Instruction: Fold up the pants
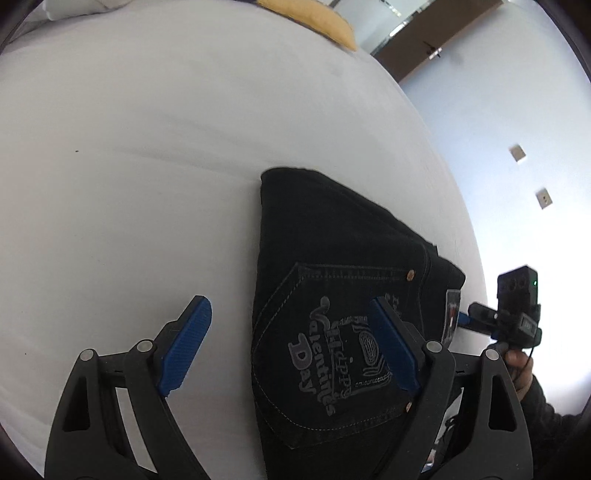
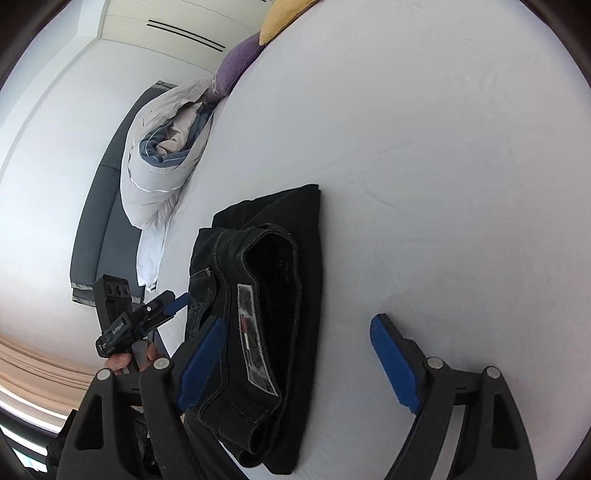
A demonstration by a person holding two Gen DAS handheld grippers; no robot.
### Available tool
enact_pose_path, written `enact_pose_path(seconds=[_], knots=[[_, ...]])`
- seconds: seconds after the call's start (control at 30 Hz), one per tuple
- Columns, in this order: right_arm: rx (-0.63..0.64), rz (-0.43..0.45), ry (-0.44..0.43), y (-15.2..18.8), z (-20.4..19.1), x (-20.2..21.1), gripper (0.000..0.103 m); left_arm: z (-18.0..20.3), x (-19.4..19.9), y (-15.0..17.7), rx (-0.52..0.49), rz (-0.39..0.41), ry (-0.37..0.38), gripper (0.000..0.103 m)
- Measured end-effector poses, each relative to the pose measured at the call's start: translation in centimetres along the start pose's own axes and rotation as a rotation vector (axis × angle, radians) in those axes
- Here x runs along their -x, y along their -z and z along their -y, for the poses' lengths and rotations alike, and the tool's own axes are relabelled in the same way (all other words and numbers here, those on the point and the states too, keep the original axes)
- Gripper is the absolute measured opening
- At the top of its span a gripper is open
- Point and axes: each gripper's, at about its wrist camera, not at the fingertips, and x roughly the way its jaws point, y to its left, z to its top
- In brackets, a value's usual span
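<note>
Folded black denim pants [image 1: 332, 295] lay on the white-sheeted bed [image 1: 129, 166], back pocket with grey embroidered lettering [image 1: 332, 354] facing up. Sat close to one bed edge, waistband end nearest that edge. Waistband [image 2: 258, 295] gaped open in the right wrist view, white inner label [image 2: 255, 332] showing, a flat folded layer [image 2: 295, 206] jutting out beyond it.

Left gripper [image 1: 291, 343] stood wide, blue pads clear of the cloth: one finger [image 1: 184, 347] over bare sheet, the other [image 1: 395, 350] over the pocket. Nothing pinched.

Right gripper [image 2: 295, 362] stood wide as well, holding nothing. One blue pad [image 2: 203, 362] hung over the near waistband edge, the other [image 2: 395, 365] over empty sheet well apart from the pants.

Broad open sheet on the far side of the pants, smooth with faint creases. Far end of the bed crowded: yellow cushion [image 2: 284, 14], purple cushion [image 2: 236, 66], rolled grey-white duvet [image 2: 159, 155] hanging at the edge. White wall [image 1: 517, 129] beyond the near bed edge.
</note>
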Motion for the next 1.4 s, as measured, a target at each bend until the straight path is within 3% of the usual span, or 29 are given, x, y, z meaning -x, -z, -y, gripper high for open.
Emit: enact_pose_path(seconds=[0.1,0.2,0.3,0.37,0.4,0.43,0.5,0.63,0.77,0.93,1.07,1.23,1.33,1.4], knots=[[0.029,-0.045,0.03,-0.1,-1.8,-2.5,0.084,0.7,-2.0,0.8,-0.039,-0.059,-0.029,0.086],[0.075,-0.059,0.063,0.3,-3.2,-4.0,0.084,2.0,-3.5,1.5,-0.094,-0.071,-0.121,0.087],[0.066,-0.048,0.082,0.6,-3.7,-4.7,0.075,3.0,-4.7,1.1,-0.096,-0.084,-0.17,0.086],[0.057,-0.049,0.098,0.5,-3.9,-5.1,0.057,4.2,-5.6,0.8,-0.12,-0.094,-0.179,0.066],[0.05,-0.058,0.111,0.4,-3.8,-5.2,0.046,4.7,-5.6,0.9,-0.136,-0.092,-0.199,0.065],[0.04,-0.061,0.106,0.4,-3.6,-5.1,0.04,5.4,-5.7,1.1,-0.161,-0.088,-0.226,0.061],[0.05,-0.054,0.094,0.4,-3.6,-4.9,0.034,6.0,-5.5,1.4,-0.174,-0.073,-0.241,0.053],[0.119,-0.017,0.114,0.8,-5.0,-4.2,0.021,7.1,-4.9,2.0,-0.156,-0.028,-0.287,0.028],[0.222,0.02,0.142,0.8,-7.2,-2.9,0.018,8.5,-4.1,1.8,-0.159,-0.007,-0.306,0.017],[0.304,0.091,0.124,-0.3,-9.4,0.6,0.017,11.9,-0.9,-0.2,-0.183,0.075,-0.251,0.016],[0.315,0.185,0.079,-3.6,-10.0,5.2,0.017,15.8,0.7,-3.4,-0.231,0.152,-0.215,0.016],[0.298,0.227,0.083,-8.3,-8.0,8.5,0.017,19.5,-2.7,-8.6,-0.242,0.163,-0.173,0.016],[0.251,0.208,0.099,-10.3,-5.1,8.0,0.017,22.0,-8.8,-10.2,-0.223,0.124,-0.15,0.017],[0.214,0.19,0.135,-11.1,-2.4,7.1,0.018,21.6,-12.6,-10.9,-0.2,0.063,-0.137,0.017]])
